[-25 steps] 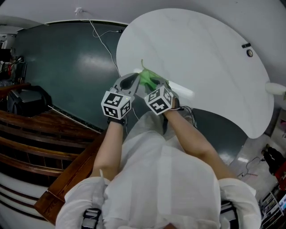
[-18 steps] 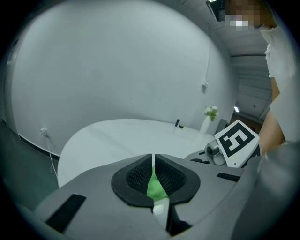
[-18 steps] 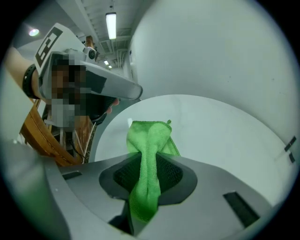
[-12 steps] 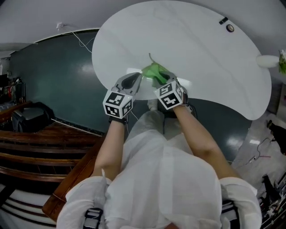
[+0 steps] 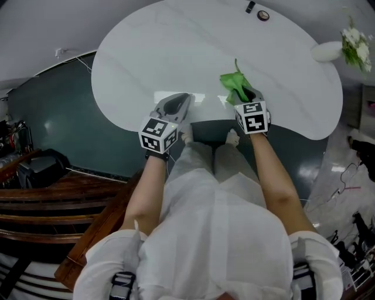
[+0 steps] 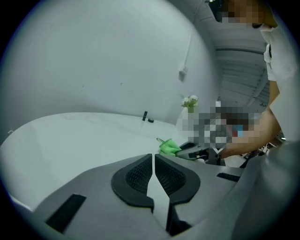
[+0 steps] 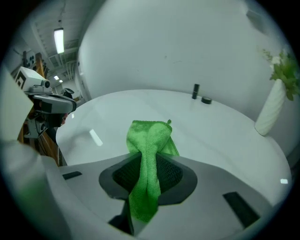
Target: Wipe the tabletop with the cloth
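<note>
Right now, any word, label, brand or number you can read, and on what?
None can be read.
On the left hand-held gripper and right hand-held gripper: square black-and-white markers only.
On the two small dark items on the tabletop: too small to read.
On the green cloth: nothing.

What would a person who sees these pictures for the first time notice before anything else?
The bright green cloth, pinched in the right gripper, stands out against the white tabletop near its front edge. The left gripper, shut and empty, is at the same edge further left; a white vase with a plant stands at the table's right end.
</note>
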A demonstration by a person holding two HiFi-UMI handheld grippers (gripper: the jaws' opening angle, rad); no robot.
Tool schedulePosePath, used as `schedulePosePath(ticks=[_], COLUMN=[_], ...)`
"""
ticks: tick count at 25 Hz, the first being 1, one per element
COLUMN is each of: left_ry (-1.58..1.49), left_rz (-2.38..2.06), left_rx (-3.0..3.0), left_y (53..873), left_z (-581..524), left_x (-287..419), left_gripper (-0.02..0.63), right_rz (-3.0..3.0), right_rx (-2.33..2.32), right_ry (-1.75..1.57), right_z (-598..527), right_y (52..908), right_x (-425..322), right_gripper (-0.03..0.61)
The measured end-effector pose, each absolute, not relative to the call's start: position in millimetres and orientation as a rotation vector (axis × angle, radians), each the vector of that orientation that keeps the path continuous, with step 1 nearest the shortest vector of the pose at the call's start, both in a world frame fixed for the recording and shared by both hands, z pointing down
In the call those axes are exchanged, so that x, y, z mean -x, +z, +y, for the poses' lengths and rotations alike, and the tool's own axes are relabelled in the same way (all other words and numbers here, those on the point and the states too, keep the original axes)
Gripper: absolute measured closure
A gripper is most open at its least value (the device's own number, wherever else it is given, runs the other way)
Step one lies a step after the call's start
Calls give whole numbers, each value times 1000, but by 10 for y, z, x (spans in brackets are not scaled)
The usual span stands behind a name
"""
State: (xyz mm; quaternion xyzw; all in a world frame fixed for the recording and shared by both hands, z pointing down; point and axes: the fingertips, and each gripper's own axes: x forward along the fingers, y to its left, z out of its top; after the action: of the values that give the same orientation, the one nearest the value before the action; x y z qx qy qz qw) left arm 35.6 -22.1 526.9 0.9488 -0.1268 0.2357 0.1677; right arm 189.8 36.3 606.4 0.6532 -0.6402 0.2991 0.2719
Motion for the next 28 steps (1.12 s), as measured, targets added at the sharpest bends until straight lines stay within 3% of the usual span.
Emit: schedulePosePath(ticks=[28], left_ry=[628], left_rz=[127], left_rx=[-2861], left_y=[4997], left_z=[1216], left_x=[-3010], left_gripper=[583], right_rz=[-957], right_rx=[-2340], right_ry=[1059], right_z=[3718], right_y=[6279], right_x=[-5379], right_gripper=[495])
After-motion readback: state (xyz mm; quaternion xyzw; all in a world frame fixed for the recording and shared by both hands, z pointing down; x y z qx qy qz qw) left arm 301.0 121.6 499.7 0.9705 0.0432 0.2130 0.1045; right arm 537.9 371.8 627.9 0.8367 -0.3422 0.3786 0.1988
